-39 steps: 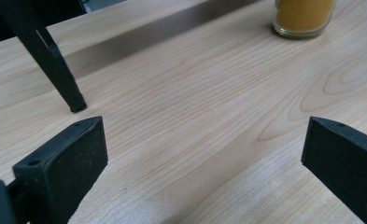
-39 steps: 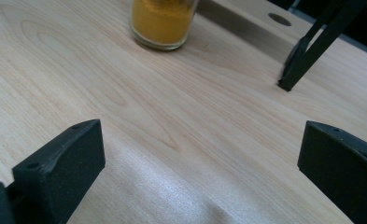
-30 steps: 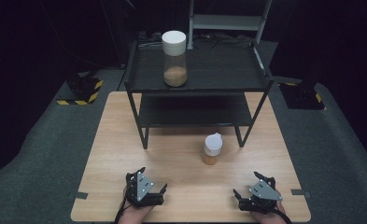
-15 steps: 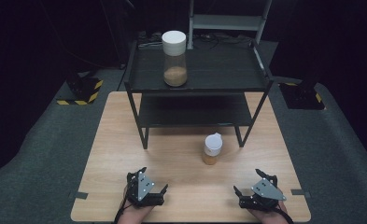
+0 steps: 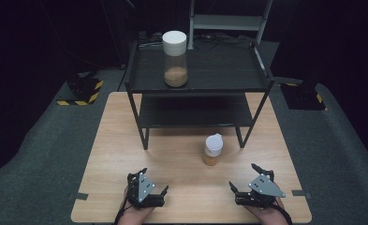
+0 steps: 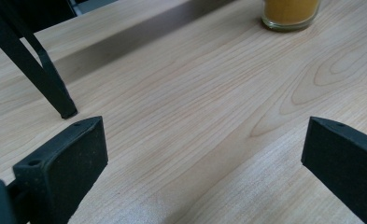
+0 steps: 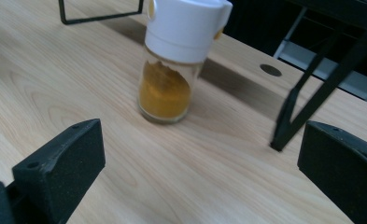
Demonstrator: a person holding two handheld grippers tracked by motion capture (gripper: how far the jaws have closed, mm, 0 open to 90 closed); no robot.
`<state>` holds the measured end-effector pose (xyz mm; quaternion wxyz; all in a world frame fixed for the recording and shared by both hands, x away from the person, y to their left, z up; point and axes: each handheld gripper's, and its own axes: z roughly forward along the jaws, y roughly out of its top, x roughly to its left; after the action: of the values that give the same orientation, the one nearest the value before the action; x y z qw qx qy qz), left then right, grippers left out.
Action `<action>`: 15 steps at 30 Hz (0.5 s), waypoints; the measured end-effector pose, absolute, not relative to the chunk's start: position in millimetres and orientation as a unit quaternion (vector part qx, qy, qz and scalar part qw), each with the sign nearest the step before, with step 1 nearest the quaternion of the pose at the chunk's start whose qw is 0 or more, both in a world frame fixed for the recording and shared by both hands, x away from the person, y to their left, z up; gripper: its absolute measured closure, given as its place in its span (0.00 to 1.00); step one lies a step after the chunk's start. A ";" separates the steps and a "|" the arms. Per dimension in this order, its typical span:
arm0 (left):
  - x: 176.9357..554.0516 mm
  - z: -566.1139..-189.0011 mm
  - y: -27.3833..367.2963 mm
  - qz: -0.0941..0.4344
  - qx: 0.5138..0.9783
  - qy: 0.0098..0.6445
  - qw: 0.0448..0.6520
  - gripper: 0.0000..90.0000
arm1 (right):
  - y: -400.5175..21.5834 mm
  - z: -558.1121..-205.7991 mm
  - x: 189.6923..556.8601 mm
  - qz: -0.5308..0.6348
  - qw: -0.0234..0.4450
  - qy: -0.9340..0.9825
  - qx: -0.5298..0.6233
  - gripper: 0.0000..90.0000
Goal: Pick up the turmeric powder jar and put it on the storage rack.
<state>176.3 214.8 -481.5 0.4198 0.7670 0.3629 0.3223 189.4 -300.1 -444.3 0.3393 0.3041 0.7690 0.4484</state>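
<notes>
Resting low near the front edge of the wooden table point(image 5: 116, 140), the left gripper point(image 5: 151, 191) sits in the person's left hand with its grey three-cornered plate tilted up; its black jaws stand wide apart with nothing between them, pointing toward the shelf. In the left gripper view those jaws frame bare pale wood with flowing grain, one slanted black leg of the shelf rack point(image 6: 41, 70) planted at the left, and the glass base of the small spice jar point(image 6: 291, 14) at the top right.

The two-tier rack point(image 5: 219, 75) is thin black metal with dark flat shelves, standing on the far half of the table. On its top shelf stands a tall clear jar point(image 5: 175, 58) with a white cylindrical lid and a layer of tan powder at the bottom.

The spice jar point(image 5: 212, 150) stands upright on the table just in front of the rack, between the two grippers and well apart from both. It is round glass, holding orange-brown powder, with a white plastic flip cap.

The right gripper point(image 5: 247, 183) lies held low at the front right, jaws spread and empty, aimed at the spice jar point(image 7: 176, 65).

Grey carpet surrounds the table; the room beyond is dark, with black-and-yellow striped bases point(image 5: 83, 91) on the floor.
</notes>
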 end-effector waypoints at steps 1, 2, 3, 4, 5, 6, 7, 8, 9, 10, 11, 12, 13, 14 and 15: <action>176.3 -481.4 214.6 0.323 0.767 0.363 0.419 0.01 | -298.6 -443.5 191.2 0.449 0.339 0.768 0.304 0.00; 176.4 -480.9 213.7 0.323 0.768 0.364 0.417 0.01 | -297.3 -443.4 192.1 0.451 0.340 0.767 0.305 0.00; 176.7 -480.5 213.2 0.323 0.768 0.365 0.415 0.01 | -293.9 -442.0 195.7 0.453 0.340 0.766 0.305 0.00; 177.1 -480.2 212.9 0.322 0.769 0.365 0.414 0.01 | -293.9 -442.0 195.7 0.453 0.340 0.766 0.305 0.00; 177.3 -480.2 212.9 0.322 0.770 0.364 0.414 0.01 | -291.7 -441.1 198.5 0.453 0.341 0.766 0.304 0.00; 177.4 -480.1 213.1 0.321 0.770 0.363 0.414 0.01 | -288.3 -439.1 202.6 0.452 0.338 0.767 0.306 0.00; 177.6 -480.1 213.5 0.320 0.771 0.363 0.415 0.01 | -285.7 -438.2 204.1 0.450 0.340 0.767 0.306 0.00; 177.8 -480.1 213.9 0.320 0.771 0.362 0.416 0.01 | -285.7 -438.2 204.1 0.450 0.340 0.767 0.306 0.00; 177.9 -480.1 214.2 0.319 0.770 0.363 0.416 0.01 | -283.2 -438.0 205.4 0.450 0.343 0.766 0.305 0.00; 177.9 -480.0 214.8 0.319 0.770 0.363 0.417 0.01 | -279.0 -437.3 209.3 0.448 0.342 0.768 0.304 0.00; 177.9 -480.0 214.8 0.319 0.770 0.363 0.417 0.01 | -279.0 -437.3 209.3 0.448 0.342 0.768 0.304 0.00; 177.7 -480.0 214.8 0.319 0.771 0.363 0.416 0.01 | -276.5 -437.5 211.9 0.447 0.341 0.768 0.306 0.00; 177.3 -480.3 215.1 0.319 0.771 0.361 0.417 0.01 | -275.2 -437.8 213.7 0.446 0.340 0.769 0.306 0.00; 177.0 -480.5 215.0 0.320 0.771 0.360 0.417 0.01 | -273.1 -438.3 216.4 0.447 0.337 0.769 0.308 0.00; 176.6 -480.6 214.9 0.321 0.772 0.358 0.416 0.01 | -271.2 -440.4 220.4 0.450 0.335 0.768 0.308 0.00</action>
<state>176.6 214.9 -480.6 0.4163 0.7716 0.3581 0.3211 220.4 -271.2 -440.4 0.3348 0.3082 0.7682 0.4503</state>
